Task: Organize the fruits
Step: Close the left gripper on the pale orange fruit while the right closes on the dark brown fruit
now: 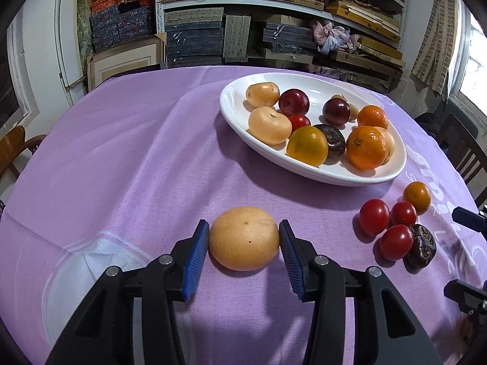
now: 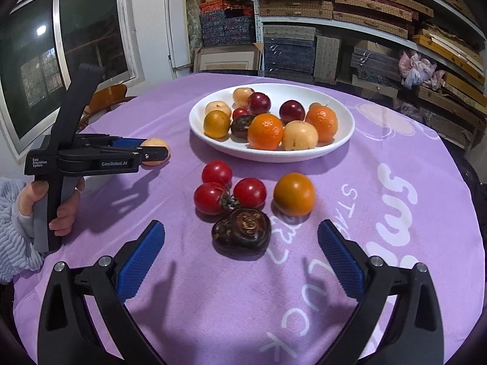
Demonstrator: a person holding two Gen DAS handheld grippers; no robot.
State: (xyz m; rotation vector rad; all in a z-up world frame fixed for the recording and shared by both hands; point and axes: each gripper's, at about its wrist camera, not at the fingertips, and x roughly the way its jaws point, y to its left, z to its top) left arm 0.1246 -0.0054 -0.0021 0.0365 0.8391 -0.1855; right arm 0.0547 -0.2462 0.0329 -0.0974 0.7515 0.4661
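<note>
We had the left gripper pinching the pear on the cloth, ready for the plate (already crowded), while the right gripper stood spread toward the dark fruit.

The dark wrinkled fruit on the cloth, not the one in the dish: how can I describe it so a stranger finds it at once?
Start at the white dish on the purple tablecloth. In front of it lies a loose group: three red tomatoes and an orange fruit. The dark fruit lies nearest the open right gripper; it alone there is brown-black, flattened and rough.
</note>
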